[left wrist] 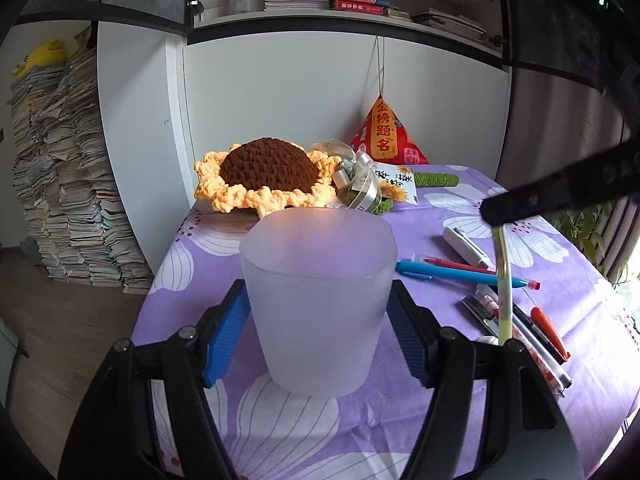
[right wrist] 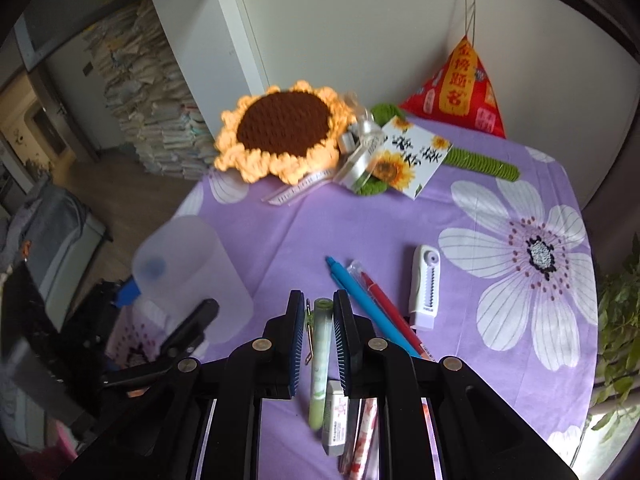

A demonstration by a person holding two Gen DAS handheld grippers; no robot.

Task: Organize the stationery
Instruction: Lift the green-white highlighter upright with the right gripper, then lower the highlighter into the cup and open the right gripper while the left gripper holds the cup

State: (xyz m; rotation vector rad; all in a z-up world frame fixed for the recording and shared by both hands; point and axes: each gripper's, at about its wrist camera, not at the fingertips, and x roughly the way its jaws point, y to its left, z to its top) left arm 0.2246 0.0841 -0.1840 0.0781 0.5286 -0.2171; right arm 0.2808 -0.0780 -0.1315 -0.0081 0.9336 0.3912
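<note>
Purple flowered tablecloth (right wrist: 360, 224) under both tongs; left gripper (left wrist: 318, 320) clenched on the frosted cup (left wrist: 318, 300), upright on the cloth. Right gripper (right wrist: 318, 332) grasps a pale green pen (right wrist: 320, 360), lifted, long axis running along its fingers; cup lies to its left, so the pen likely travels leftward; remaining pens (left wrist: 520, 320) beneath and right.

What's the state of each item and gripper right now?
Frosted cup: upright on the tablecloth, empty, clamped by the left gripper.
Right gripper: shut on the pale green pen, pen lifted and hanging down.
Blue pen: lying flat.
Red pen: lying flat beside the blue one.
Correction tape: lying flat.
Eraser: lying flat.
</note>
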